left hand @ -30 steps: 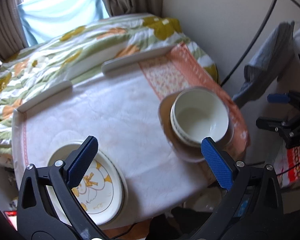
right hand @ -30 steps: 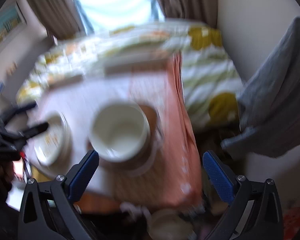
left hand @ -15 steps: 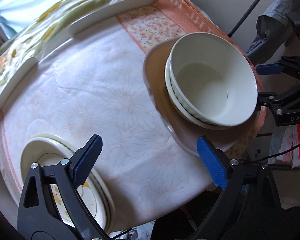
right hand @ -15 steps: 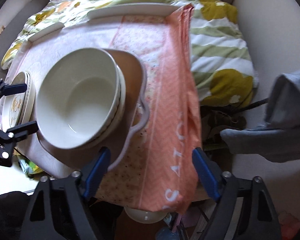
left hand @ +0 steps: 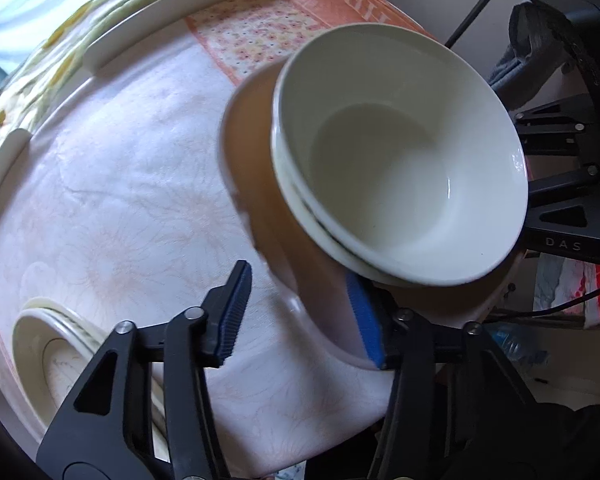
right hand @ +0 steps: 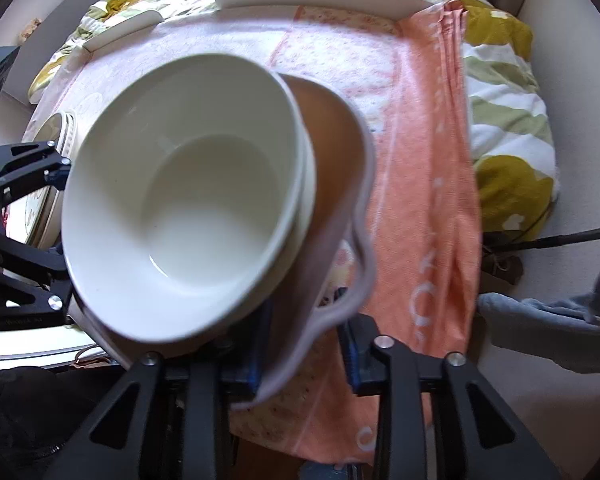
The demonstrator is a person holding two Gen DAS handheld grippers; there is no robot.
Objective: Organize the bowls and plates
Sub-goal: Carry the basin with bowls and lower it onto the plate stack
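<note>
On the bench point(left hand: 112, 184), under its white cloth, a brown plate point(left hand: 256, 184) carries stacked white bowls point(left hand: 400, 152) at about 2 o'clock in the left wrist view. The left claw point(left hand: 300, 316) brackets the plate's near rim with its jaws partly apart, and a stack of patterned plates point(left hand: 40, 344) lies at 8 o'clock. The right claw point(right hand: 304, 348) straddles the plate's wavy edge point(right hand: 364, 216) at 6 o'clock with narrow jaws, seemingly pinching it, though blur hides contact.
</note>
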